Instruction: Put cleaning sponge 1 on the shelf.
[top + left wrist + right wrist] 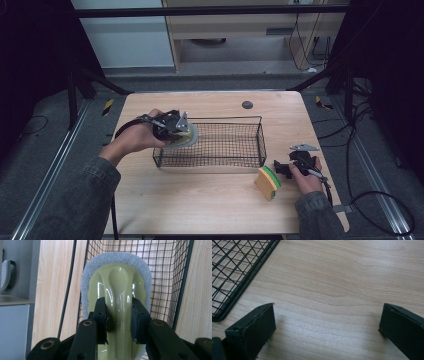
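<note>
Your left gripper [119, 321] fills the foreground of its own view, both black jaws closed on the raised central ridge of a pale green scrubber [117, 290] — a glossy plastic handle backed by a white scouring pad that shows as a fuzzy rim all round it. In that view the scrubber's long axis runs straight away from the jaws, rounded end pointing ahead into the black wire basket [165, 270]. From the high view you hold it at the basket's left end, at about rim height; whether the pad touches the mesh cannot be told. This looks like the placing step: the scrubber is gripped and carried to the basket but not yet let go. The next move would likely call for lowering it inside the wire wall until it rests on the floor mesh, then parting the jaws. Your right gripper [327, 325] rests well apart on the wooden table [342, 272], jaws spread wide with nothing between them — just bare wood. Beside it in the high view stands a yellow and green sponge [268, 182], on edge, just outside the basket's near right corner.
</note>
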Demonstrator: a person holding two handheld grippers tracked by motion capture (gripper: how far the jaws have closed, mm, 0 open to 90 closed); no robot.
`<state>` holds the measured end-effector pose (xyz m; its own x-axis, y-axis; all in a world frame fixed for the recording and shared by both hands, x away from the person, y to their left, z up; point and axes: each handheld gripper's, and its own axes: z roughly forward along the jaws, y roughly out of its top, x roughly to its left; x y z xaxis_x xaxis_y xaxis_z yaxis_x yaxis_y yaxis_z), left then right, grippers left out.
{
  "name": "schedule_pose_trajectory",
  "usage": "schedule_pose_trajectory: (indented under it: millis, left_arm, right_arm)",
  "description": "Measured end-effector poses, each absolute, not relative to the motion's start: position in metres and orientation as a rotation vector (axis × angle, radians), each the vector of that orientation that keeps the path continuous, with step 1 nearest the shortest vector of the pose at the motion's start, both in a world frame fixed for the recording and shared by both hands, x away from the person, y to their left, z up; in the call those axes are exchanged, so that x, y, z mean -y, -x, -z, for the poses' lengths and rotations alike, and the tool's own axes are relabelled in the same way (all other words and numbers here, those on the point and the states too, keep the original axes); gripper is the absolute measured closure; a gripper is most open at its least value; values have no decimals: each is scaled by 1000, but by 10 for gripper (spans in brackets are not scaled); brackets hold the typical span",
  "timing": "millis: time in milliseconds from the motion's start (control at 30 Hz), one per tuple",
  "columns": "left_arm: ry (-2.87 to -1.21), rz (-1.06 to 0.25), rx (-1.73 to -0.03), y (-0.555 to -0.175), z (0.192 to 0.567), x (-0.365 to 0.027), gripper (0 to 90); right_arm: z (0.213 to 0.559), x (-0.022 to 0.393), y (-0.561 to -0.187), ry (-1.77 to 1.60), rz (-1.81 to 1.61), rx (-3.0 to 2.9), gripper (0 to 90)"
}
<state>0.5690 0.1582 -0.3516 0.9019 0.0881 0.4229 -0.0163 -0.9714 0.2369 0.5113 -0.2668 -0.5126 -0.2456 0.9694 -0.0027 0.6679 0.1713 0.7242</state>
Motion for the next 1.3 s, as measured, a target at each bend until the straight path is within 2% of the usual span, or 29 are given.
schedule_pose_trajectory:
  millis: [1300]
  left_arm:
    - [-2867, -557, -115, -579, 384, -163, 700]
  right_arm:
    - [513, 267, -511, -1541, -848, -1983, 6]
